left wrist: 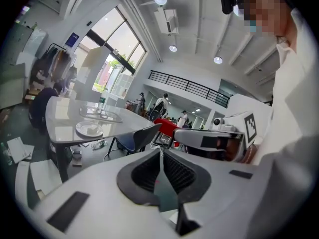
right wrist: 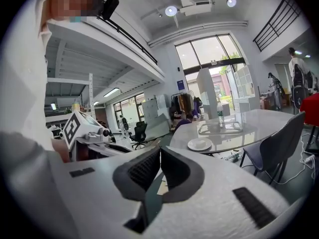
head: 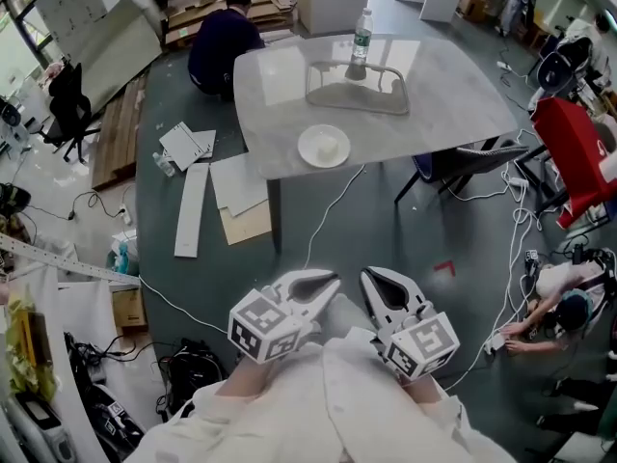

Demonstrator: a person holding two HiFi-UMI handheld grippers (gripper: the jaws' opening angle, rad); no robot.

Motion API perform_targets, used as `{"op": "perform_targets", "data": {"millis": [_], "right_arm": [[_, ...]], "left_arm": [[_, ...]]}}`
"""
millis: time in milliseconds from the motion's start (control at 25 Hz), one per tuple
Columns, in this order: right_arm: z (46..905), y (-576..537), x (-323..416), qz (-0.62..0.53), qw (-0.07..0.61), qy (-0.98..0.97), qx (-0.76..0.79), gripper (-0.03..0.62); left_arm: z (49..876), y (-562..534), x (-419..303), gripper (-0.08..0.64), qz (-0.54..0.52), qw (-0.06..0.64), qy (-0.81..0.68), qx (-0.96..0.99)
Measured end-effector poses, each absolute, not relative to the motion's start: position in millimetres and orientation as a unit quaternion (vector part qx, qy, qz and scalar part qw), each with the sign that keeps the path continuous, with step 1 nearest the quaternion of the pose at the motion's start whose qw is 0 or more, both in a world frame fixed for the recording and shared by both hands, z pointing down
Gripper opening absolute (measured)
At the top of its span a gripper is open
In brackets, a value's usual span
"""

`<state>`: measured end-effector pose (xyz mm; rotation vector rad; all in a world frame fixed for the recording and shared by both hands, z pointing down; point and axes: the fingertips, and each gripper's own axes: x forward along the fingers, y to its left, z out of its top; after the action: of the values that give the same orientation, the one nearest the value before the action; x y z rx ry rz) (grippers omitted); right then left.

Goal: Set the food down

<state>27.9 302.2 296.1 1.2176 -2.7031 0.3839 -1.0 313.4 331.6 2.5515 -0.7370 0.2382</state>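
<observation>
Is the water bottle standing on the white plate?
No: the bottle stands upright at the far side of the tray, and the plate lies apart from it, nearer the edge of the table.

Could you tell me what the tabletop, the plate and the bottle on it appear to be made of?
Tabletop: pale grey slab, perhaps stone or laminate; glossy, as it mirrors bright light patches. Plate: white and smooth, probably ceramic or melamine; unclear which. Bottle: likely clear plastic, with see-through body, label band and cap.
</observation>
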Motion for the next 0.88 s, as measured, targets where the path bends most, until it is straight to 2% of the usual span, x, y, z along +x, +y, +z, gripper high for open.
{"op": "perform_targets", "data": {"millis": [600, 880], "right_arm": [[286.1, 162.3, 9.0, 0.129, 0.051, -0.92, 0.366, 0.003], [296.8, 90.0, 18.5, 0.144, 0.079, -0.929, 0.333, 0.003]], "left_arm": [[333.5, 186.0, -15.9, 0.031, 0.087, 0.238, -0.308, 0.917], [330.3, 108.3, 3.6, 0.031, 0.091, 0.241, -0.311, 0.915]]}}
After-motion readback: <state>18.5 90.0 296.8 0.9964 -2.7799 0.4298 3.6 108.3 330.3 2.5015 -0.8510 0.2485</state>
